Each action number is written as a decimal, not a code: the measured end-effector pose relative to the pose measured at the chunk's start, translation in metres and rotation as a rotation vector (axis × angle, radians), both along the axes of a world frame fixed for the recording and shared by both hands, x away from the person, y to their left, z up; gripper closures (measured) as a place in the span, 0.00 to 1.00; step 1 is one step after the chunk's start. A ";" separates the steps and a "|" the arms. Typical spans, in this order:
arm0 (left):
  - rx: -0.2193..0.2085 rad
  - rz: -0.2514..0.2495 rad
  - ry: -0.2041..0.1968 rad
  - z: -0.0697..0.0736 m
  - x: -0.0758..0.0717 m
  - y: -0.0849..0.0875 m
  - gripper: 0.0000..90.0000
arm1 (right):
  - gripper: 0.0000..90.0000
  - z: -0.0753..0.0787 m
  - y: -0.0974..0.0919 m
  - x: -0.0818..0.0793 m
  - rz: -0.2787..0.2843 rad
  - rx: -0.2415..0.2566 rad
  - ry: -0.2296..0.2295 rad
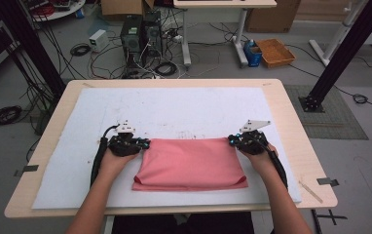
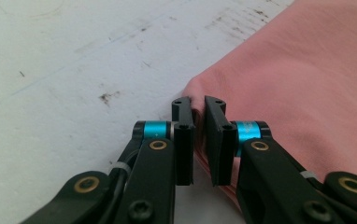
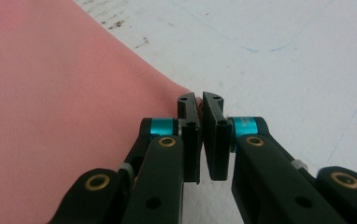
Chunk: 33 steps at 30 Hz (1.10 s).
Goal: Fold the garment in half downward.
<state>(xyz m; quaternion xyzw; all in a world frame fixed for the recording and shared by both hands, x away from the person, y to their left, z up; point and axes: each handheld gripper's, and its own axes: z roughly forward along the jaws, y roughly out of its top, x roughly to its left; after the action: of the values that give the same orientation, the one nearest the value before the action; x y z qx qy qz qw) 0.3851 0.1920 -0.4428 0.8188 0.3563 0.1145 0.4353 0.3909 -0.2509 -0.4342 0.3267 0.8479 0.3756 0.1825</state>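
Observation:
A folded pink cloth [image 1: 190, 164] lies on the white mat [image 1: 174, 109] near the front of the table. My left gripper [image 1: 145, 144] is shut on the cloth's far left corner [image 2: 198, 100]; the jaws pinch the fabric edge between them. At the far right corner [image 3: 191, 97] my right gripper [image 1: 233, 140] is shut on the cloth in the same way. Both hands hold the grippers low over the mat, one at each end of the cloth's far edge. The cloth's near edge shows a doubled layer.
The mat covers most of a light wooden table [image 1: 291, 126] and carries dark smudges [image 2: 107, 96]. Beyond the table stand computer towers [image 1: 140, 36], tangled cables, an orange bin [image 1: 275, 52] and black frame posts [image 1: 340, 58]. Tape strips sit at the table's side edges.

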 end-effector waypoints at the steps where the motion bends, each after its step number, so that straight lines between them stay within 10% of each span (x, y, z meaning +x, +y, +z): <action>1: -0.003 0.006 -0.002 0.000 0.002 0.000 0.91 | 0.96 0.000 0.001 0.003 0.000 -0.005 -0.004; 18: 0.014 0.048 -0.008 0.002 0.016 0.001 0.89 | 0.95 0.000 0.005 0.022 -0.032 -0.022 0.008; 24: -0.007 0.085 -0.042 0.008 0.003 0.007 0.69 | 0.49 0.003 -0.005 0.013 -0.110 0.062 -0.021; 33: -0.067 0.055 -0.062 0.018 -0.023 0.010 0.42 | 0.35 0.009 -0.024 -0.010 -0.060 0.161 -0.022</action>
<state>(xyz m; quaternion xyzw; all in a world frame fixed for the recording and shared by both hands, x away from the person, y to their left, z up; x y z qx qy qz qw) 0.3624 0.2019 -0.4250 0.7897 0.3686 0.1396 0.4701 0.3804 -0.2745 -0.4256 0.3611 0.8029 0.4404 0.1762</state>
